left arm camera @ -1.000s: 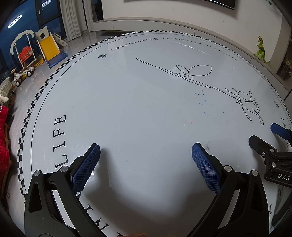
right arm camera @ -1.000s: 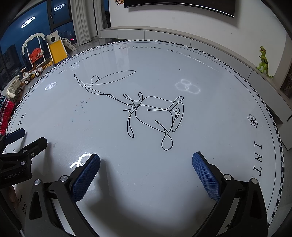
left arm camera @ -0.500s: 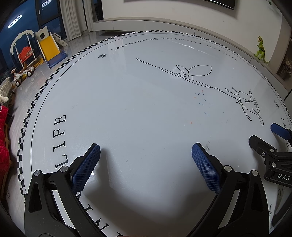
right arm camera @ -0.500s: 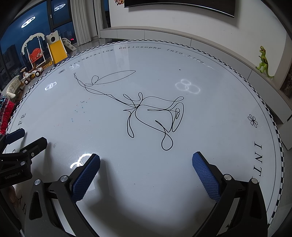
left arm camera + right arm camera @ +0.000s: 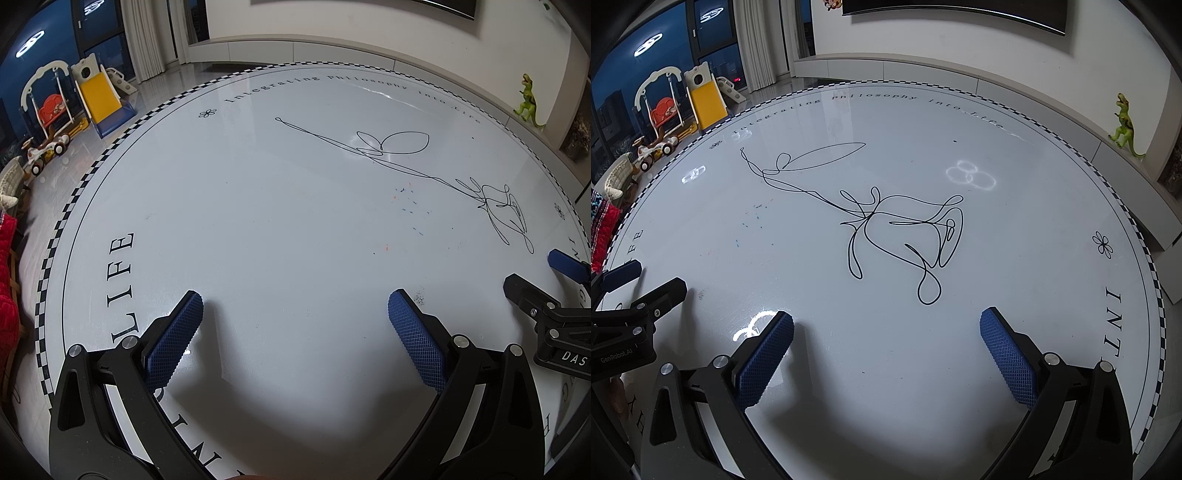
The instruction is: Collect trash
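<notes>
1. The round white table (image 5: pixel 258 229) fills both my views, with a checkered rim, lettering around its edge and a line-drawn rose (image 5: pixel 905 236) at the middle. I see no wrapper, cup or other bulky trash on it.
2. My left gripper (image 5: pixel 295 314) hangs just above the near edge, jaws spread wide, nothing between the blue pads (image 5: pixel 173 343).
3. My right gripper (image 5: pixel 886 332) sits beside it, equally wide open and empty. Each gripper shows at the edge of the other's view, so they hang near each other.
4. The toy dinosaur (image 5: pixel 1126 125) stands on the ledge beyond the table at about 2 o'clock; I judge it is not trash.
5. The only candidates for trash are tiny orange and blue specks (image 5: pixel 410 206) at about 1 o'clock from the left gripper and 11 o'clock from the right. They may be crumbs or only pen marks; I can't tell at this size.
6. The specks lie between the two grippers' lines of sight, neither clearly nearer, too small to show a long axis. I judge that real trash lies out of view.
</notes>
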Demonstrator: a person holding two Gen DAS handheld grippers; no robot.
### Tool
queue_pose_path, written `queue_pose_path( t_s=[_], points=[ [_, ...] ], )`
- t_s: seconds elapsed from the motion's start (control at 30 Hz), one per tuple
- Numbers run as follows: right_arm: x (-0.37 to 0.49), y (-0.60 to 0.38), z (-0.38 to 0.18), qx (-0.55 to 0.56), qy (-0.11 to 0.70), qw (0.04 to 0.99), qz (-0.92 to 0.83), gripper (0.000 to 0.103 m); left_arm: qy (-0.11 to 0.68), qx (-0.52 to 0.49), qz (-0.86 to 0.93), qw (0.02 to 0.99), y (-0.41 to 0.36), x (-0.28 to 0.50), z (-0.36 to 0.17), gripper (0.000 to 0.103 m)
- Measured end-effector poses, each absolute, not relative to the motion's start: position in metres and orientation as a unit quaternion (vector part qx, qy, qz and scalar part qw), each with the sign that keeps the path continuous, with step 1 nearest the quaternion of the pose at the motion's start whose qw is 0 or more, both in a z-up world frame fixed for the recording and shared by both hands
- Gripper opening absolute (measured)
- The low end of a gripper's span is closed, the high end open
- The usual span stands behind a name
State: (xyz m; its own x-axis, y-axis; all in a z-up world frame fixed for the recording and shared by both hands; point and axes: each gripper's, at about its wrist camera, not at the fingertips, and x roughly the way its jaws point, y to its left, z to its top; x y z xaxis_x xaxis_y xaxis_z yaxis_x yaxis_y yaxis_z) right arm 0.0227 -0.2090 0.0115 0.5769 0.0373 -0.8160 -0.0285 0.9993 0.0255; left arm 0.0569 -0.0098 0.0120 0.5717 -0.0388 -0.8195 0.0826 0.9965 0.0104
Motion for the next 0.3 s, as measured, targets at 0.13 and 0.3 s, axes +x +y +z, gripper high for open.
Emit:
queue_pose_path(
  t_s=[0.13, 0.3],
  points=[
    [0.0225, -0.2096, 0.0116, 0.005, 0.460, 0.888, 0.019, 0.100, 0.461, 0.024, -0.034, 0.886, -0.0100, 0.0566, 0.0121, 0.097],
    [0.0226, -0.2091, 0.0116, 0.005, 0.460, 0.888, 0.019, 0.100, 0.461, 0.024, -0.034, 0.886, -0.0098, 0.0569, 0.0120, 0.097]
  ],
)
